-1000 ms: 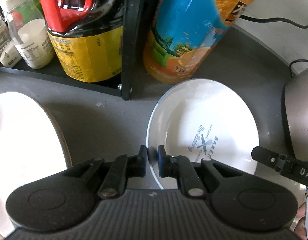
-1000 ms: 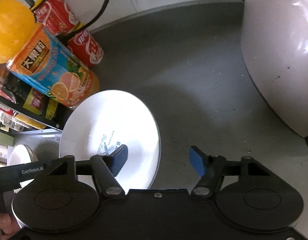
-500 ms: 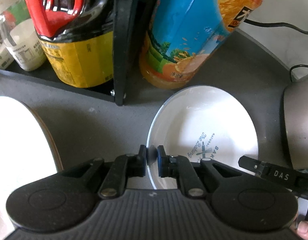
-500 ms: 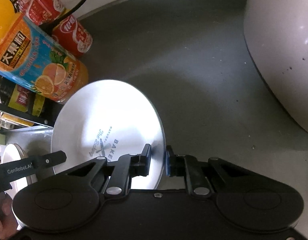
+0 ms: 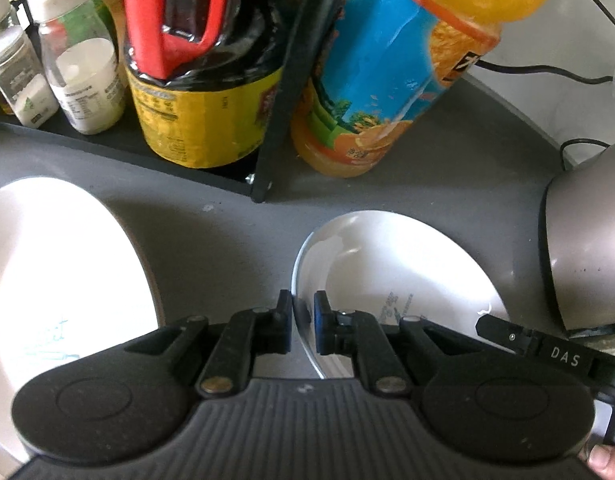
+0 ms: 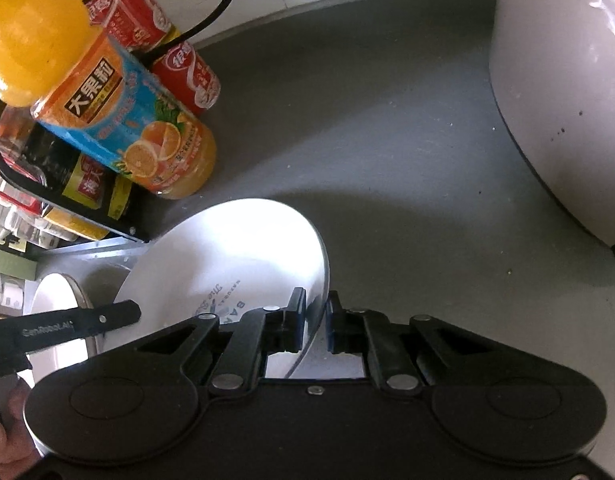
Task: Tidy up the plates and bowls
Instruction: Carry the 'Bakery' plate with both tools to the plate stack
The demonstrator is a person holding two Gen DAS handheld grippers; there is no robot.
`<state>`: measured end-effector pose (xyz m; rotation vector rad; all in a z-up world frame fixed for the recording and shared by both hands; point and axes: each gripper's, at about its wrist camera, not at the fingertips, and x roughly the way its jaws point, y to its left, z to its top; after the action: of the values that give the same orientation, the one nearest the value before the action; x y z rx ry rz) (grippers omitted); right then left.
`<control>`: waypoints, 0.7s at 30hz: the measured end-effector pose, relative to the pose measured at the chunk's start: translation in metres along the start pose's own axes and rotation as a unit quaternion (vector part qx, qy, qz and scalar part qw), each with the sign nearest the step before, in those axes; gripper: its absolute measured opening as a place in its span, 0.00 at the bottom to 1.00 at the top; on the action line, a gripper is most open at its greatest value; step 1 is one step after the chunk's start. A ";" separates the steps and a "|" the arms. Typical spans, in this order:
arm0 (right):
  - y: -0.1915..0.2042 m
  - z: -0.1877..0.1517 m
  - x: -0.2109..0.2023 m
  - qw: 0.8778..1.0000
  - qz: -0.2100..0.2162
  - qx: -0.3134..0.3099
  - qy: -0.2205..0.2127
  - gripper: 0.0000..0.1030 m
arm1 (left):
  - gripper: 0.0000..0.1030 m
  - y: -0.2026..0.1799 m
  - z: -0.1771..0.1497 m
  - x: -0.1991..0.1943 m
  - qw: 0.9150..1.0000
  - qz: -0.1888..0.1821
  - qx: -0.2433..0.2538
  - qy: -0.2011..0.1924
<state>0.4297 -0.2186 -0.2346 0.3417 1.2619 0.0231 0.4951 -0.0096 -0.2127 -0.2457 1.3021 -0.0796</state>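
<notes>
A white plate with blue print (image 5: 399, 264) is held between both grippers above the grey counter. My left gripper (image 5: 303, 320) is shut on the plate's left rim. My right gripper (image 6: 316, 322) is shut on the plate's right rim (image 6: 321, 280); the plate (image 6: 235, 256) looks tilted in the right wrist view. The other gripper's finger shows in each view, over the plate. A second white plate (image 5: 63, 276) lies on the counter to the left, and shows in the right wrist view (image 6: 55, 300).
A black rack (image 5: 275, 100) holds a dark sauce jug (image 5: 203, 92) and small jars (image 5: 83, 80). An orange juice bottle (image 5: 383, 72) stands beside it, with red cans (image 6: 179, 68) behind. A grey rice cooker (image 6: 567, 92) stands to the right.
My right gripper has shut on the plate's right rim, having been open a second ago. The plate has risen and tilted with both grippers on it.
</notes>
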 end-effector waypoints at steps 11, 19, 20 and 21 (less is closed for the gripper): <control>0.009 -0.009 -0.017 1.000 0.023 -0.013 -0.017 0.09 | 0.08 0.016 -0.007 -0.011 1.000 -0.006 -0.027 -0.011; 0.038 -0.015 -0.039 0.997 0.052 -0.039 -0.031 0.09 | 0.08 0.037 -0.010 -0.052 0.998 -0.012 -0.046 -0.040; 0.044 -0.016 -0.042 0.997 0.055 -0.045 -0.032 0.09 | 0.08 0.041 -0.010 -0.057 0.998 -0.012 -0.052 -0.043; 0.049 -0.017 -0.043 0.997 0.057 -0.051 -0.033 0.09 | 0.08 0.045 -0.010 -0.062 0.997 -0.010 -0.056 -0.046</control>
<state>0.4091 -0.1765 -0.1858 0.3227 1.1705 0.1717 0.4651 0.0452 -0.1669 -0.3538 1.2140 -0.0119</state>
